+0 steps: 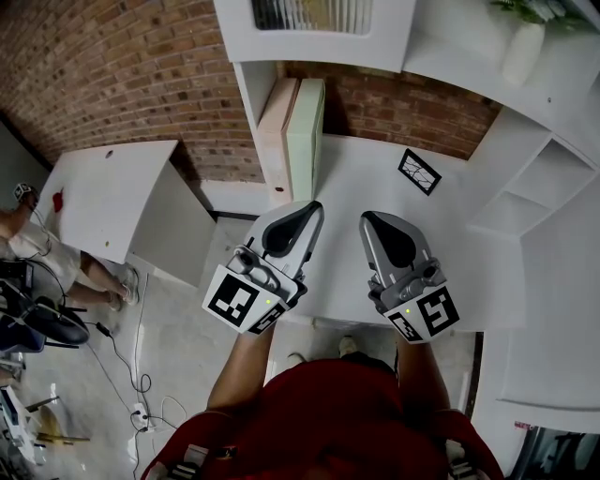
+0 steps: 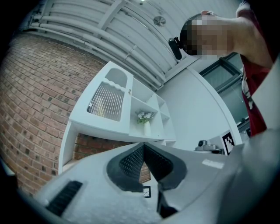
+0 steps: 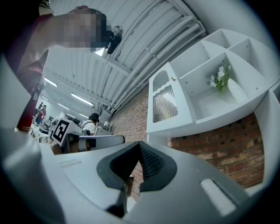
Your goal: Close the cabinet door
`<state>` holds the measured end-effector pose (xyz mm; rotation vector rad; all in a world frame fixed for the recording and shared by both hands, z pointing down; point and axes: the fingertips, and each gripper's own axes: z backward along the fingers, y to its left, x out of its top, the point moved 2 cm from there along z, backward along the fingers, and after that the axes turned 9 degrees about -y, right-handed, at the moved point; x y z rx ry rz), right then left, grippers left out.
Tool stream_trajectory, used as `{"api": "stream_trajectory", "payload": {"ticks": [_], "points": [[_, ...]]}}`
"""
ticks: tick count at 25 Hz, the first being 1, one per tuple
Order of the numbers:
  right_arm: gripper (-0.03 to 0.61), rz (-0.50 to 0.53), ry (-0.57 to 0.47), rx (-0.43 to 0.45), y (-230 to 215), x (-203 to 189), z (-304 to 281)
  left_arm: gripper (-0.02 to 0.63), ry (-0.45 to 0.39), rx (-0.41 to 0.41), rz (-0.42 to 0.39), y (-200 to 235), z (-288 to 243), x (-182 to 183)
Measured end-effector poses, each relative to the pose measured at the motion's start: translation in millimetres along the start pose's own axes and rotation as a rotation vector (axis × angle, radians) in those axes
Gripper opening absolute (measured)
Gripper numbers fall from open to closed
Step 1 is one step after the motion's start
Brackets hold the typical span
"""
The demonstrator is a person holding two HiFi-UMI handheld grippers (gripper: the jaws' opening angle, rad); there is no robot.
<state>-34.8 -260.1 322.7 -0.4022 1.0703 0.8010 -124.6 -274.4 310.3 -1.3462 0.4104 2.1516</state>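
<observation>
The white wall cabinet's door (image 3: 165, 103), with a ribbed glass pane and a small knob, lies flush with the cabinet front; it also shows as the ribbed-pane door (image 2: 107, 103) and from above as the door's pane (image 1: 309, 14). Both grippers hover side by side over the white desk (image 1: 356, 164), below the cabinet and touching nothing. My left gripper (image 1: 314, 204) points up toward the cabinet; its jaws meet at the tip, so the left gripper (image 2: 143, 145) is shut and empty. My right gripper (image 1: 367, 216) is alongside it, and the right gripper (image 3: 139, 143) is also shut with nothing between its pads.
Two upright panels (image 1: 292, 131), pink and pale green, stand at the desk's left edge. A square marker card (image 1: 419, 172) lies on the desk. A vase of flowers (image 3: 223, 78) sits in the open shelf beside the door. A person (image 1: 37, 248) sits at far left.
</observation>
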Motion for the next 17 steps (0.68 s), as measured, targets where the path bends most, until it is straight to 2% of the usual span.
{"api": "stream_trajectory", "payload": {"ticks": [17], "points": [[0.012,-0.008,-0.012,0.001,-8.2,7.7,10.5,0.003,0.008,-0.002,0.002,-12.2,-8.8,-3.6]]}}
